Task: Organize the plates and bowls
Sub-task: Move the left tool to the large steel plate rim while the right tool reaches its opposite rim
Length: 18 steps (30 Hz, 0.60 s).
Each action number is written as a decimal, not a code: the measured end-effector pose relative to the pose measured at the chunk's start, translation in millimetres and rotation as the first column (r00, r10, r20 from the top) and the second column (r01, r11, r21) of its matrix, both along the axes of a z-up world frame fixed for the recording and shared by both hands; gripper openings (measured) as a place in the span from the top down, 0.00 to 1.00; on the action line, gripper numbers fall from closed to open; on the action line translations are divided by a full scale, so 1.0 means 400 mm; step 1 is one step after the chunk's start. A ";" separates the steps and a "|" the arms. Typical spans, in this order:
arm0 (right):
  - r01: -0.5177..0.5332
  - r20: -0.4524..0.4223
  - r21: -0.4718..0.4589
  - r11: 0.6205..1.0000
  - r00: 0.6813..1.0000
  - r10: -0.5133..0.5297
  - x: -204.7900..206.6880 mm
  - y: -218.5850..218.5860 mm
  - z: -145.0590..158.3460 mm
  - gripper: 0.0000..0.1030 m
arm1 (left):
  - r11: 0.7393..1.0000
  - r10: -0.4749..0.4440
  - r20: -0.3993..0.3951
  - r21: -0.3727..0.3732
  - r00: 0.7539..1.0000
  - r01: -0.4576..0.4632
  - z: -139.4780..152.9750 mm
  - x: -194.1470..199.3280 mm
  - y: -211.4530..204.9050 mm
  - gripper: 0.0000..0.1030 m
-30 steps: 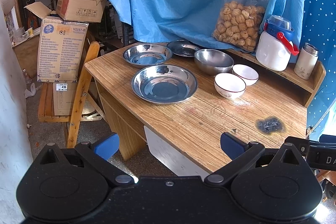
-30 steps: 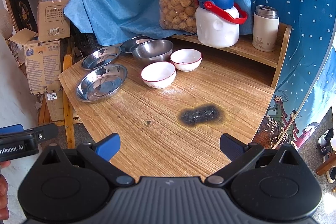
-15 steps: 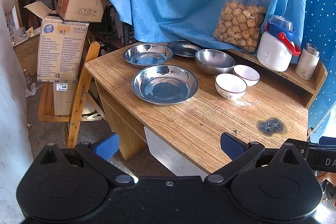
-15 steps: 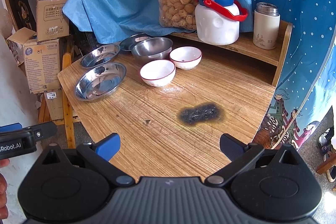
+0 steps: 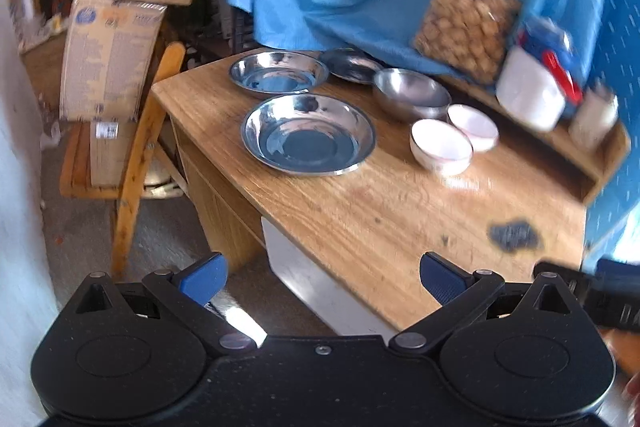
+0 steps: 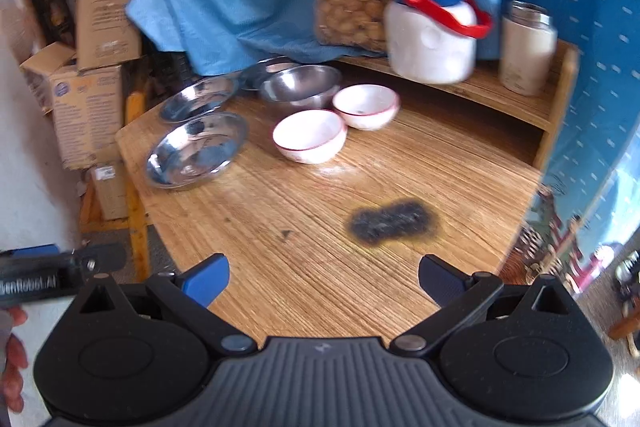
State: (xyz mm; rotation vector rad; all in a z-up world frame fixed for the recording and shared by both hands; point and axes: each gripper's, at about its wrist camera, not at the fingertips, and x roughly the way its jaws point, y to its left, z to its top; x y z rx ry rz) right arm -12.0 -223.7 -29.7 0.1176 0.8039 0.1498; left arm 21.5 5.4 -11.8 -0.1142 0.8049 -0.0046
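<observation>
On the wooden table [image 5: 384,211] lie three steel plates: a near one [image 5: 308,135], one behind it [image 5: 278,71] and a small one at the back [image 5: 352,65]. Beside them stand a steel bowl [image 5: 412,93] and two white bowls with red rims [image 6: 310,135] [image 6: 366,105]. My left gripper [image 5: 322,277] hangs open off the table's front left edge, well short of the dishes. My right gripper [image 6: 323,277] is open above the table's near part, with nothing between its fingers.
A raised shelf [image 6: 492,99] at the back right carries a white jug with a blue lid [image 6: 430,39], a steel-capped flask [image 6: 526,47] and a bag of snacks [image 6: 350,3]. A dark burn mark [image 6: 392,219] stains the table. Cardboard boxes [image 5: 108,55] and a wooden chair [image 5: 136,163] stand left.
Both grippers have moved forward toward the table, so the dishes appear larger and slightly blurred. Both stay open.
</observation>
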 end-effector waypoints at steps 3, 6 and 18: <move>-0.046 0.025 0.001 0.999 0.999 0.046 0.021 0.006 0.018 0.00 | 0.994 0.080 0.023 -0.081 0.997 -0.078 0.014 0.020 0.030 0.01; -0.082 0.039 0.015 0.997 0.996 0.081 0.047 0.008 0.040 0.00 | 0.984 0.138 0.019 -0.117 0.990 -0.135 0.030 0.046 0.046 0.01; -0.080 0.077 0.035 0.996 0.994 0.077 0.202 0.102 0.049 0.00 | 0.998 0.064 0.155 -0.014 0.986 -0.062 0.060 0.262 0.131 0.01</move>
